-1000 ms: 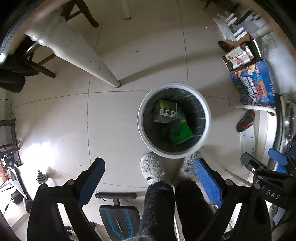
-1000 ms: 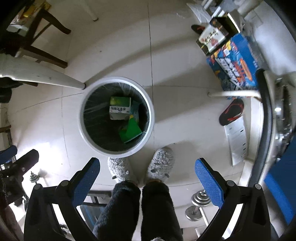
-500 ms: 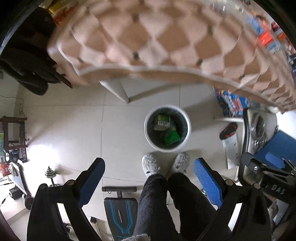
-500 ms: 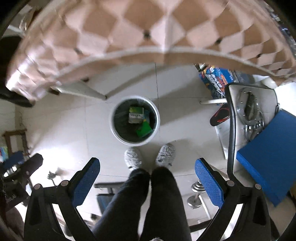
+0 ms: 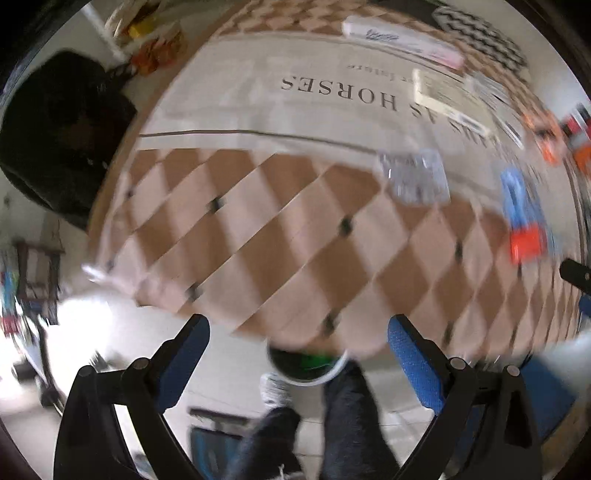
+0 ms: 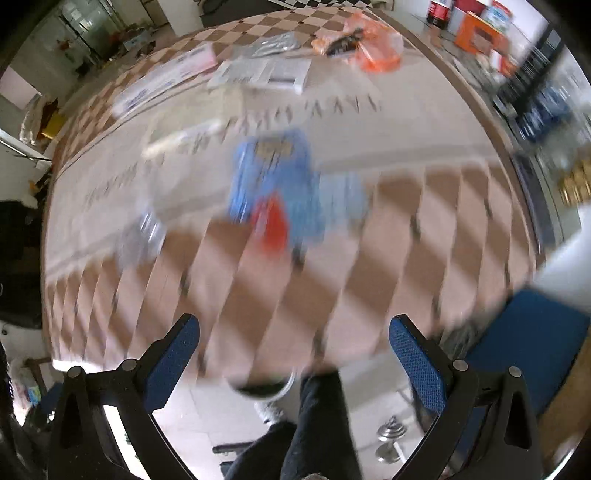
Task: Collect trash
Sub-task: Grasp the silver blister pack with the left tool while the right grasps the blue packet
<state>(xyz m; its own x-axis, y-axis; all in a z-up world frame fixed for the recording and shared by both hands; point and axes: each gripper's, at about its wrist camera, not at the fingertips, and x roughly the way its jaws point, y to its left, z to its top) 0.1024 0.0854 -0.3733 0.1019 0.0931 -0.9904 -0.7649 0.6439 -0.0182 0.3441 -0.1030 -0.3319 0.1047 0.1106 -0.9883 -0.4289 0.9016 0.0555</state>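
Observation:
Both views are blurred by motion. My left gripper (image 5: 299, 354) is open and empty above the near edge of a table with a checkered cloth (image 5: 258, 229). My right gripper (image 6: 295, 350) is open and empty over the same cloth (image 6: 332, 266). On the table lie a blue and red wrapper (image 6: 277, 195), also in the left wrist view (image 5: 522, 221), a clear plastic piece (image 5: 415, 177) (image 6: 142, 236), an orange bag (image 6: 365, 40) and white paper boxes (image 6: 262, 74). The white trash bin (image 5: 310, 365) (image 6: 264, 387) on the floor is half hidden under the table edge.
The person's legs and slippers (image 5: 275, 386) stand by the bin. A dark coat (image 5: 59, 133) hangs at the left. A blue seat (image 6: 532, 343) is at the right, with a dumbbell (image 6: 391, 435) on the floor. Bottles and boxes (image 6: 476, 26) stand at the far table end.
Both grippers have risen from above the bin on the floor to above the table and tilted forward. The bin has slid to the bottom of both views. Both stayed open.

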